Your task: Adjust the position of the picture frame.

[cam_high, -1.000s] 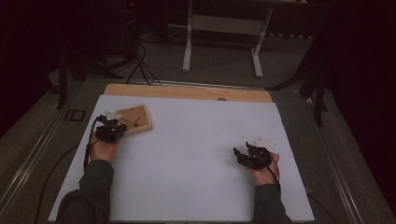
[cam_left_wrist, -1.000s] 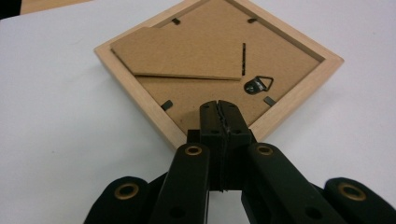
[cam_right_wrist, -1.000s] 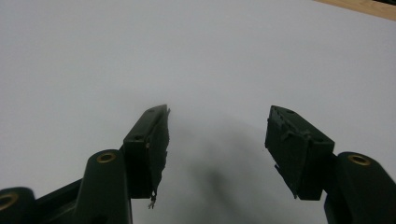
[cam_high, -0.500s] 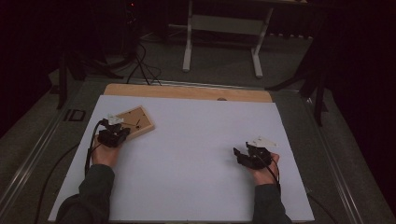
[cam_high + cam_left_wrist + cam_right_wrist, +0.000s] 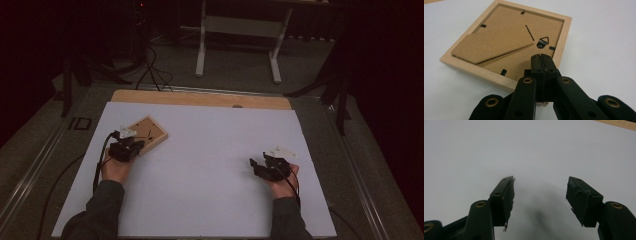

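A light wooden picture frame (image 5: 151, 132) lies face down at the left of the white sheet. Its brown backing board (image 5: 506, 37) faces up, with a folded stand flap and a small metal hanger (image 5: 543, 42). My left gripper (image 5: 135, 146) is at the frame's near corner. Its jaws are shut (image 5: 541, 59), tips together with nothing between them, just short of the hanger and over the backing board. My right gripper (image 5: 256, 166) rests on the sheet at the right, far from the frame. It stands open (image 5: 540, 192) over bare white surface.
The white sheet (image 5: 210, 150) covers most of the table, with a wooden strip (image 5: 200, 98) along its far edge. Beyond it are a dark floor, cables (image 5: 150, 65) and the white legs of a stand (image 5: 202, 45). Metal rails run along both table sides.
My left gripper has shifted slightly toward the near right along the frame's edge. The right gripper has stayed still.
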### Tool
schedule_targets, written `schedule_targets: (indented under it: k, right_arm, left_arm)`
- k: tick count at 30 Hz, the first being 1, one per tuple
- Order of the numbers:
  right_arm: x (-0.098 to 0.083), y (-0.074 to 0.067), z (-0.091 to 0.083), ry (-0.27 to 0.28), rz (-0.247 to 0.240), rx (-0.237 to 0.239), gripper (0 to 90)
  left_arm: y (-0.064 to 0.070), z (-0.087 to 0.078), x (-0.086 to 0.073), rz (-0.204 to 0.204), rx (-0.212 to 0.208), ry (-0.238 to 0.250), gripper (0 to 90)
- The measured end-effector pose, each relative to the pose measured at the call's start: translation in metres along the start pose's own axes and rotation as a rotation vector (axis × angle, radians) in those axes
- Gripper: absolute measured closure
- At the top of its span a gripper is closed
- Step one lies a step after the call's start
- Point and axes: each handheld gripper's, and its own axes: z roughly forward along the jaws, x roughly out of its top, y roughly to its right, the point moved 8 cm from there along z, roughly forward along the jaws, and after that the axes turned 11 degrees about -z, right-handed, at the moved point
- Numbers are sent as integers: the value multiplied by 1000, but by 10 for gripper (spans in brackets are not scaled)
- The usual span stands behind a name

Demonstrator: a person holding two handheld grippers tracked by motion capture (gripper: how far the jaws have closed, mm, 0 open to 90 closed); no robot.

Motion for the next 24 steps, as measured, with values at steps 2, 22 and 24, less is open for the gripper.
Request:
schedule_targets:
  k: [2, 22, 24]
  right_arm:
    - [0, 0, 0, -1, 1, 0, 387]
    - [0, -1, 1, -1, -3, 3, 387]
    - [0, -1, 1, -1, -4, 3, 387]
  left_arm:
    - [3, 0, -1, 4, -9, 0, 896]
    - [44, 7, -5, 14, -91, 3, 896]
    - [48, 8, -5, 9, -99, 6, 897]
